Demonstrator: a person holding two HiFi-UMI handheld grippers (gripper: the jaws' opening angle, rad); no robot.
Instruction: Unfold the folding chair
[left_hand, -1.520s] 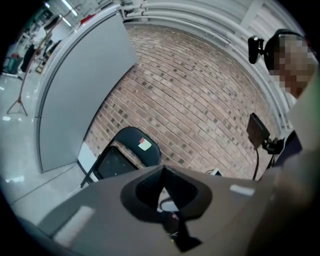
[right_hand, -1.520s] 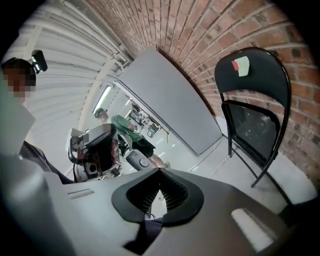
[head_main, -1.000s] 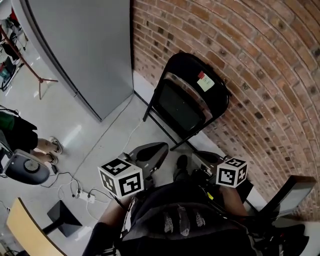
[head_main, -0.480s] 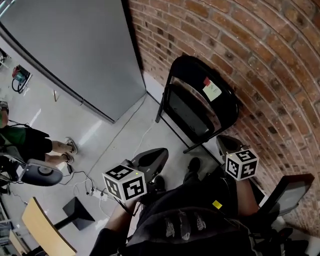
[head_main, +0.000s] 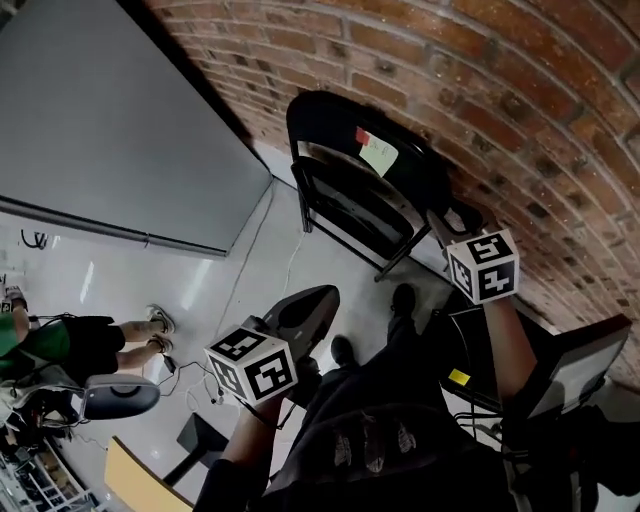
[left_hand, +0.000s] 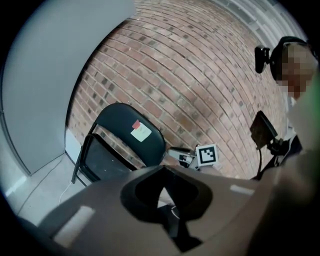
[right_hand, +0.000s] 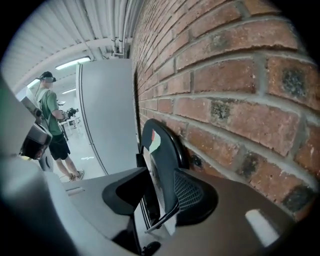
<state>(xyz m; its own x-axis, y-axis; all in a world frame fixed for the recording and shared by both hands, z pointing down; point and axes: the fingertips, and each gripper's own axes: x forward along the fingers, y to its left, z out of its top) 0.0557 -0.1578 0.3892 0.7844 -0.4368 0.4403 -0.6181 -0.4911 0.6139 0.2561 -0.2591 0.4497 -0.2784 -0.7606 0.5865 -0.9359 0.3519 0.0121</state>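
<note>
The folding chair (head_main: 365, 190) stands folded against the brick wall (head_main: 500, 100). The right gripper (right_hand: 161, 195) is nearest the chair: its fingers (right_hand: 192, 192) have just been opening, and the chair's side edge shows in the gap, not pinched. The left gripper (head_main: 318, 300) is farther from the chair, fingers pressed together.

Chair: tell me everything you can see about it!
The chair is black, with thin metal-looking legs and a rounded back. It is folded flat, standing tilted on the pale floor and apparently leaning on the brick wall. A pale sticker with a red corner sits on its back.
</note>
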